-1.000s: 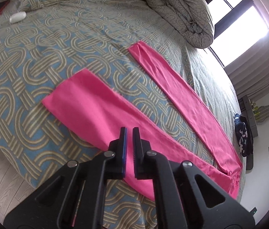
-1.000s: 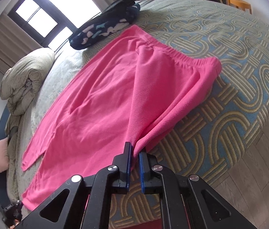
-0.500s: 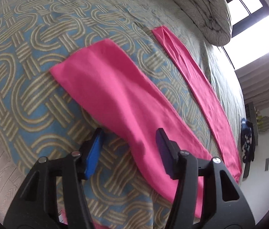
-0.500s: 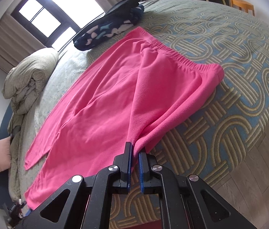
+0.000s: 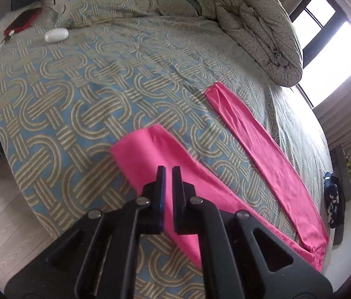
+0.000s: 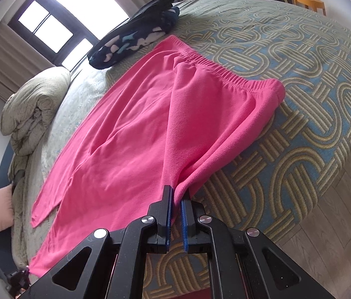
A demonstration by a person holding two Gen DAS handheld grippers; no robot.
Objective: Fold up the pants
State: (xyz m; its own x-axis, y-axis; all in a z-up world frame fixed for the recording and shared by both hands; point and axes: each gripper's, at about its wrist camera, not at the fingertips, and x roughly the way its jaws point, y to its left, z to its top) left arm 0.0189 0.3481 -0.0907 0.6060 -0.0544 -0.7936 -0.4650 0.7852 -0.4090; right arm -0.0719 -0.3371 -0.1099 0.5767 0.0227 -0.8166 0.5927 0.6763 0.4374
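Pink pants (image 6: pixel 130 134) lie spread on the patterned bed, waistband (image 6: pixel 225 72) toward the bed's near side in the right wrist view. My right gripper (image 6: pixel 176 194) is shut on the near side edge of the pants near the hip and lifts a ridge of cloth. In the left wrist view the two legs lie apart: the near leg (image 5: pixel 150 149) and the far leg (image 5: pixel 257 144). My left gripper (image 5: pixel 168 172) is shut on the near leg's edge, a little back from its cuff.
A rolled duvet (image 5: pixel 262 32) lies at the head side near the window. A dark patterned garment (image 6: pixel 135 32) lies beyond the waistband. A white object (image 5: pixel 56 35) and a red-black item (image 5: pixel 22 21) lie near the pillows. Wooden floor (image 6: pixel 337 236) borders the bed.
My left gripper was open around the near leg's edge half a second ago; it is now shut on it and raised, looking farther across the bed. The right gripper keeps its hold.
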